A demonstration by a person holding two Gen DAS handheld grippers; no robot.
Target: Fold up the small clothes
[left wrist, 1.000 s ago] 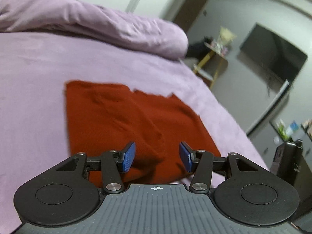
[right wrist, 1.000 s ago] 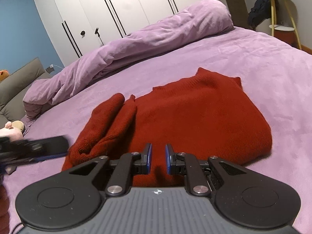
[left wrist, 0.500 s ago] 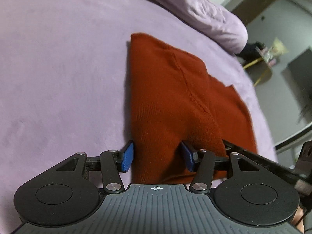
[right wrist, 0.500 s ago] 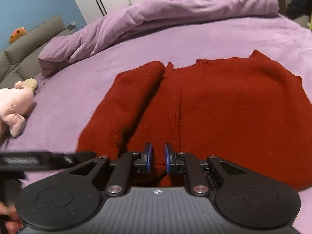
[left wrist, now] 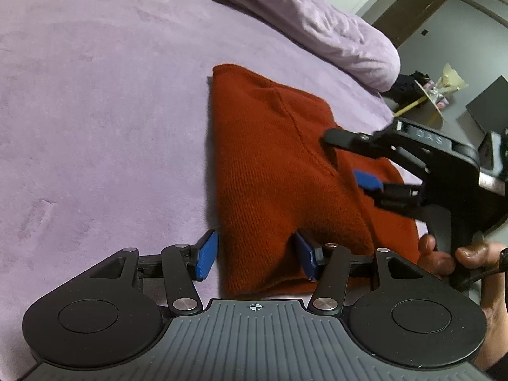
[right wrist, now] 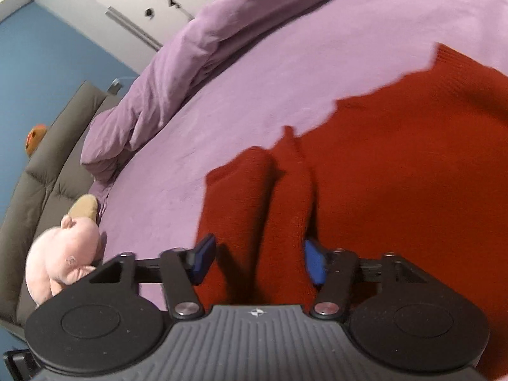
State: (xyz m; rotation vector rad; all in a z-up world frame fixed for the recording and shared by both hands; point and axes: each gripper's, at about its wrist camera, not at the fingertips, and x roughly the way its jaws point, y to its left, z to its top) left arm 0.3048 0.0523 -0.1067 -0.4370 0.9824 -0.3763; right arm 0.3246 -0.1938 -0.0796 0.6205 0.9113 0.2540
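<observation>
On bed point(left wrist: 95, 127) | right gripper point(right wrist: 258, 262) fingers newly spread | left gripper point(left wrist: 255, 255) spread, straddling sweater point(left wrist: 270, 165)

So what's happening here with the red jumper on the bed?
A person is folding a red sweater on a purple bed, working a handheld gripper in each hand. The left gripper is open around the sweater's near corner. The right gripper is open too, straddling the folded sleeve. Neither has closed on the fabric yet.
</observation>
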